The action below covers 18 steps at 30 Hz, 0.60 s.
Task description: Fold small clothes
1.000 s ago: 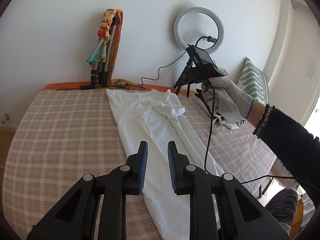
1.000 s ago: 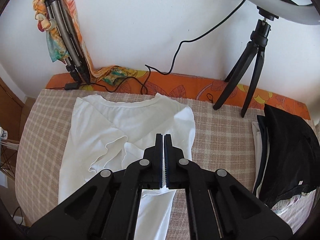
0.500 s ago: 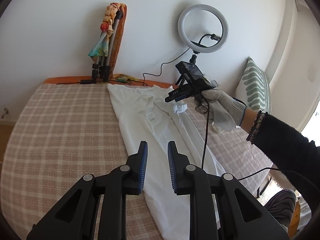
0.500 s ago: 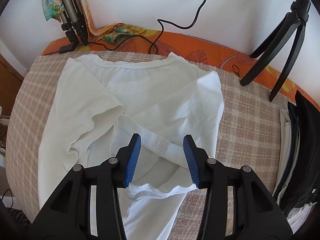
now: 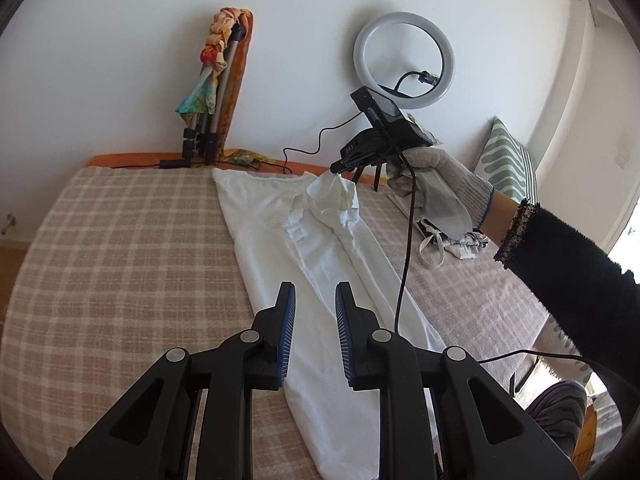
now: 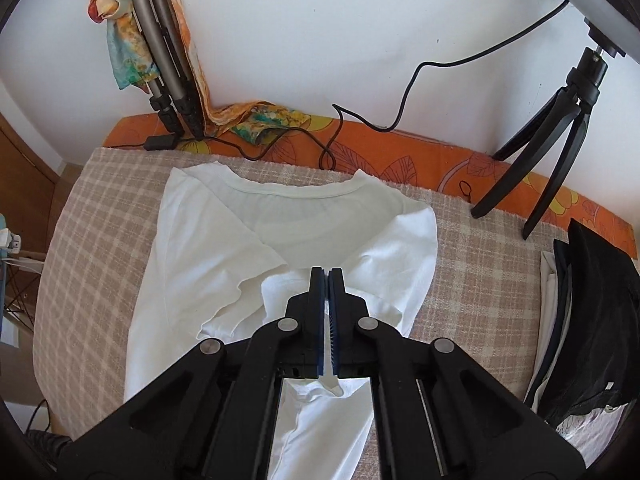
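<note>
A white T-shirt (image 5: 320, 248) lies lengthwise on the checked bed cover, its sides folded in, neckline toward the wall (image 6: 288, 192). My left gripper (image 5: 315, 308) is open and empty, hovering over the shirt's lower part. My right gripper (image 6: 328, 276) is shut on the shirt's right sleeve (image 6: 400, 256); the left wrist view shows it (image 5: 340, 168) lifting the sleeve's tip (image 5: 332, 192) off the bed.
A ring light on a black tripod (image 6: 560, 132) stands at the far right of the bed. A folded tripod with a coloured scarf (image 5: 212, 92) leans on the wall. Dark and white clothes (image 6: 592, 320) are piled at the right. Cables (image 6: 320, 140) run along the orange edge.
My right gripper was open over the sleeve edge half a second ago; now it has shut on the sleeve and raised it. The left gripper has stayed open over the shirt.
</note>
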{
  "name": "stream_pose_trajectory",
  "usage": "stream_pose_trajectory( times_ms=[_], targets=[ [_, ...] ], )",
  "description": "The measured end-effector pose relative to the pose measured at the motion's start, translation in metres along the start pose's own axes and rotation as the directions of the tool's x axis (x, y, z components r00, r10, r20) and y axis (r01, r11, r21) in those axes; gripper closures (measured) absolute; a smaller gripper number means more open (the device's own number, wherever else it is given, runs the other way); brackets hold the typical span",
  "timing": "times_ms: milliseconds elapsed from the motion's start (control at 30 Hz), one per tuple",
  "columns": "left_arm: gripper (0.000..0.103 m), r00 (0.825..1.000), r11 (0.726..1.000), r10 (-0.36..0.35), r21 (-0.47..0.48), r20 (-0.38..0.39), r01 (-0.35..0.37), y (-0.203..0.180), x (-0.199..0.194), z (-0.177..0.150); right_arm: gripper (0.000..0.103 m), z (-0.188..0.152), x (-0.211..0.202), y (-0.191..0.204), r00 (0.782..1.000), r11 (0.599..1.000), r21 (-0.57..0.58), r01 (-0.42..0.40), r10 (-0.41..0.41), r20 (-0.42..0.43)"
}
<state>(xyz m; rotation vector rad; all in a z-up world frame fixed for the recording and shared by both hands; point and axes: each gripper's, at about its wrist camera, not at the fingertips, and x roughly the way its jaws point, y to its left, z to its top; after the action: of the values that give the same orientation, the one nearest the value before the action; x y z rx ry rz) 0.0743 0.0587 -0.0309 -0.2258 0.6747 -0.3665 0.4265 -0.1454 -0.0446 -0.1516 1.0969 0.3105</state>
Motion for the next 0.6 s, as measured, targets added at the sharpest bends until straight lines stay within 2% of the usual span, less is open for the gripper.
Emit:
stream_pose_trajectory(
  times_ms=[67,167,267,333,400,467,600],
  targets=[
    [0.084,1.000,1.000,0.004,0.004,0.000,-0.004,0.000,0.000,0.000,0.100,0.008,0.010,0.014,1.000,1.000,0.000,-0.028,0.028,-0.011],
    [0.084,1.000,1.000,0.018,0.010,0.003,-0.018,-0.001,0.000,-0.001,0.100,0.018,0.034,0.046,0.989,0.989,-0.023,-0.144,0.143,-0.033],
    [0.084,0.999,0.999,0.036,0.012,0.010,-0.036,0.000,-0.001,0.000,0.099,0.026,0.033,0.063,0.984,0.984,-0.020,-0.176,0.176,-0.026],
    [0.084,0.999,0.999,0.043,0.010,0.015,-0.044,0.002,-0.002,0.000,0.092,0.026,0.013,0.059,0.972,0.972,0.003,-0.236,0.236,0.020],
    [0.084,0.999,0.999,0.042,0.008,0.014,-0.042,0.003,-0.002,0.000,0.070,0.019,-0.014,0.048,0.969,0.971,0.008,-0.238,0.237,0.073],
    [0.084,0.999,0.999,0.043,0.012,0.010,-0.044,0.003,-0.002,-0.001,0.067,0.004,-0.041,0.034,0.969,0.974,0.015,-0.224,0.221,0.112],
    [0.084,1.000,0.999,0.031,0.015,-0.006,-0.031,0.000,0.001,-0.006,0.067,-0.046,-0.082,0.005,0.969,0.976,0.034,-0.215,0.209,0.129]
  ],
)
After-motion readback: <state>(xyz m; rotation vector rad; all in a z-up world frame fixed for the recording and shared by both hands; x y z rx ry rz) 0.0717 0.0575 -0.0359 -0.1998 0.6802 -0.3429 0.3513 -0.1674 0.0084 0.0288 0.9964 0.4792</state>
